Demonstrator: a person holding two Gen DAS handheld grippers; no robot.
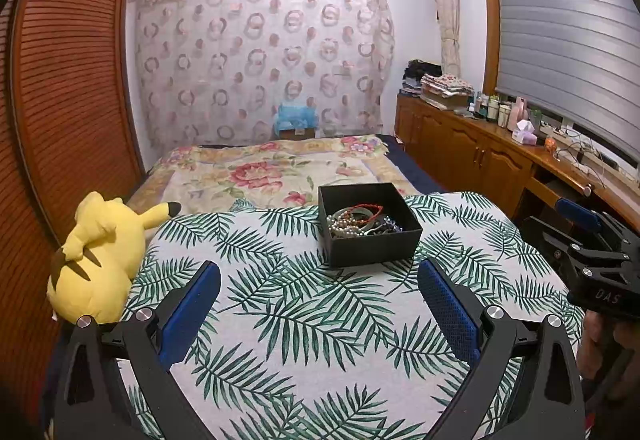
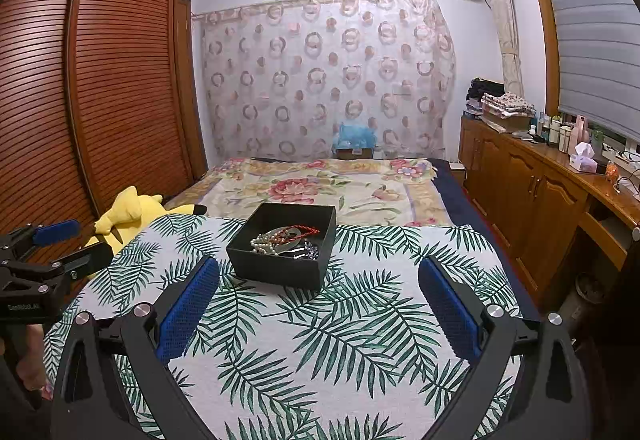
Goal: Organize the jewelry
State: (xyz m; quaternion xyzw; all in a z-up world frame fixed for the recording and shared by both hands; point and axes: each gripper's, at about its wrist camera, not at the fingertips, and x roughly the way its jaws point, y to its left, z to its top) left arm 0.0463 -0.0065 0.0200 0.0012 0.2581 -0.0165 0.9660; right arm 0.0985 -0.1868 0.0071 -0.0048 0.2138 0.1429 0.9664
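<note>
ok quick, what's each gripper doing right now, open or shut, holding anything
Left gripper: open, holding nothing, short of the black box of jewelry.
Right gripper: open, holding nothing, also short of the box.

Bedroom: louvred wooden wardrobe (image 2: 100, 80), floral bed (image 2: 320, 188), ring-patterned curtain (image 2: 328, 72), blind-covered window (image 2: 596, 20).

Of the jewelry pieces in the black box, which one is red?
The red cord bracelet, lying at the far side of the black box; the pearl strand beside it is white, and the piece nearest the right corner looks dark bluish.
</note>
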